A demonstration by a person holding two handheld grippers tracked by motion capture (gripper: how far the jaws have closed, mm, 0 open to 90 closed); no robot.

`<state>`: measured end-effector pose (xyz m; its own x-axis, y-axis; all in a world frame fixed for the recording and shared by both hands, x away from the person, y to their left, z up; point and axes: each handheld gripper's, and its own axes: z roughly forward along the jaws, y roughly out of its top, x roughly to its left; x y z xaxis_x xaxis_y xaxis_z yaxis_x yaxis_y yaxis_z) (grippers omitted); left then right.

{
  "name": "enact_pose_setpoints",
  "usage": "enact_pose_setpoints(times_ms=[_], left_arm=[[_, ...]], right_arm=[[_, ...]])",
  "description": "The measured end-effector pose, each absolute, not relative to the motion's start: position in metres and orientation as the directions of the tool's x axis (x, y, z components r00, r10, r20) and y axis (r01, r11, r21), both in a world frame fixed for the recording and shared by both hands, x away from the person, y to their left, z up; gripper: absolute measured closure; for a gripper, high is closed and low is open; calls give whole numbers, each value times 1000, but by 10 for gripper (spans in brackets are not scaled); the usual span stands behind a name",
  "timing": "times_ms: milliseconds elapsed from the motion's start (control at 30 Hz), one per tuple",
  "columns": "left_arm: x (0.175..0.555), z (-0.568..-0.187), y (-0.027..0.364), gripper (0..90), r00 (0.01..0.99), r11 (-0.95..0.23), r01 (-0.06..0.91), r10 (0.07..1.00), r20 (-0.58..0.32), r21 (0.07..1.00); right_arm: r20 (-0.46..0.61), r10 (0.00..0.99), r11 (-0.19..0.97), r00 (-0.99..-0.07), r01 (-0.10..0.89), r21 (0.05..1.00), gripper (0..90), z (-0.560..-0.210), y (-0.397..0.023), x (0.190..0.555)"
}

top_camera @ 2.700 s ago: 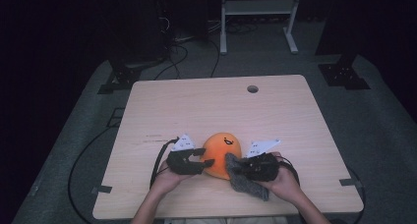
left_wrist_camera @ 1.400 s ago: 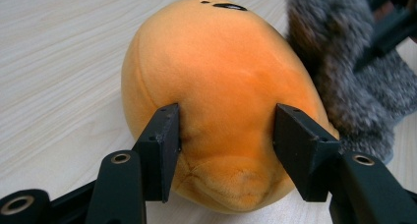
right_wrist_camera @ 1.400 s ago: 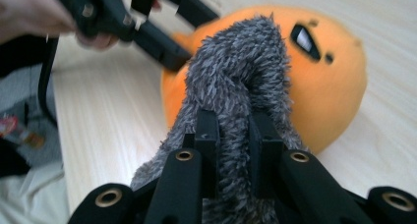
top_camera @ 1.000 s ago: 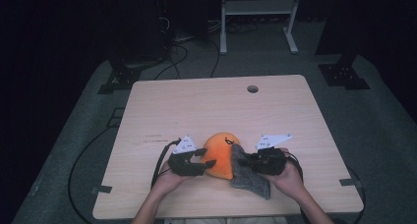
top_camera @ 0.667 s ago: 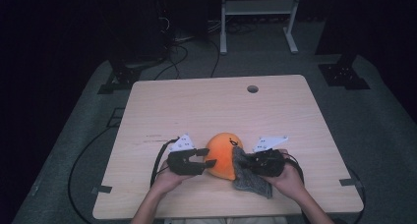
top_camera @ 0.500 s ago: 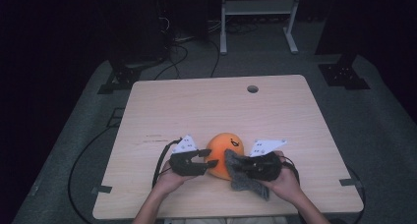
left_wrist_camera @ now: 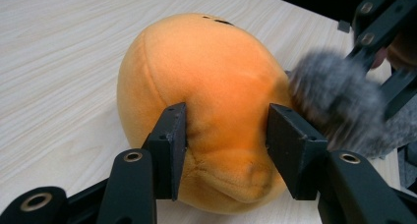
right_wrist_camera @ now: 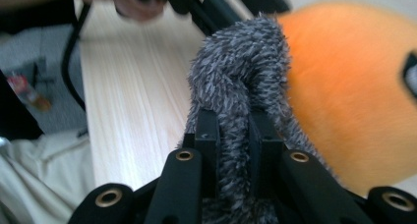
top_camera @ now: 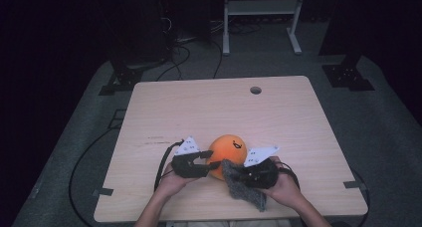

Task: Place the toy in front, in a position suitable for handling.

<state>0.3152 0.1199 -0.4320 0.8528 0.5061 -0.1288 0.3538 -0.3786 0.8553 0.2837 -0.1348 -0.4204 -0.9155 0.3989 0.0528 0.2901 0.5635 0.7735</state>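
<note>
Left gripper (top_camera: 196,163): fingers (left_wrist_camera: 169,145) have just closed in, now pinching the near end of the orange plush toy (top_camera: 226,155), which sits on the surface (top_camera: 209,107) near the front edge. Right gripper (top_camera: 251,174): fingers clamped tight on a fuzzy grey cloth (right_wrist_camera: 241,81) pressed against the plush's right side. Risk, as judged: the plush is soft and round, so a sideways wipe could squeeze it out of the shallow left pinch and roll it away.
</note>
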Motion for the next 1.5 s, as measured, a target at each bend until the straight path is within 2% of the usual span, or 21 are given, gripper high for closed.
enact_pose_setpoints(times_ms=[100, 200, 300, 400, 467, 567, 633, 767, 867, 933, 1033, 1100, 1233, 1267, 1400, 1500], left_arm=[[315, -433, 122, 499, 849, -377, 359, 512, -131, 854], [316, -433, 122, 496, 855, -385, 346, 505, -119, 855], [313, -431, 119, 489, 869, -404, 324, 484, -101, 855], [311, -430, 116, 462, 881, -414, 309, 463, -94, 856], [313, -430, 116, 396, 879, -402, 329, 461, -122, 854], [315, -429, 112, 245, 858, -361, 384, 479, -184, 850], [316, -427, 109, 202, 843, -346, 406, 498, -201, 846], [319, -428, 108, 222, 798, -306, 450, 559, -225, 839], [318, -432, 105, 308, 791, -346, 418, 593, -150, 840], [316, -431, 103, 336, 807, -369, 390, 579, -119, 844], [312, -431, 98, 367, 829, -407, 342, 554, -68, 847], [311, -430, 95, 373, 840, -423, 316, 540, -44, 849], [311, -430, 96, 368, 847, -418, 309, 529, -48, 854], [311, -430, 97, 356, 847, -413, 314, 528, -57, 855], [315, -426, 100, 207, 841, -353, 358, 524, -134, 864], [316, -426, 100, 119, 822, -356, 402, 547, -160, 844]], right_arm=[[101, 395, 567, -913, 329, 755, 770, -427, -141, 291], [98, 419, 576, -902, 348, 740, 763, -427, -153, 295], [84, 512, 487, -855, 370, 791, 754, -416, -166, 304], [118, 566, 423, -816, 410, 808, 744, -417, -173, 315], [159, 563, 414, -811, 443, 795, 754, -424, -173, 321], [128, 555, 452, -822, 427, 783, 765, -423, -170, 315], [122, 538, 475, -834, 419, 774, 772, -425, -166, 308], [105, 495, 536, -862, 399, 744, 779, -430, -158, 294], [73, 457, 603, -887, 369, 707, 780, -433, -153, 286], [66, 457, 590, -887, 358, 724, 781, -425, -156, 286], [66, 510, 493, -858, 354, 794, 781, -397, -172, 303], [84, 536, 458, -840, 372, 807, 779, -388, -179, 316], [144, 538, 480, -831, 442, 757, 777, -398, -181, 345], [163, 532, 484, -831, 456, 747, 778, -404, -181, 348], [186, 529, 470, -828, 469, 747, 783, -416, -186, 340], [176, 533, 493, -828, 473, 730, 784, -425, -192, 328]])
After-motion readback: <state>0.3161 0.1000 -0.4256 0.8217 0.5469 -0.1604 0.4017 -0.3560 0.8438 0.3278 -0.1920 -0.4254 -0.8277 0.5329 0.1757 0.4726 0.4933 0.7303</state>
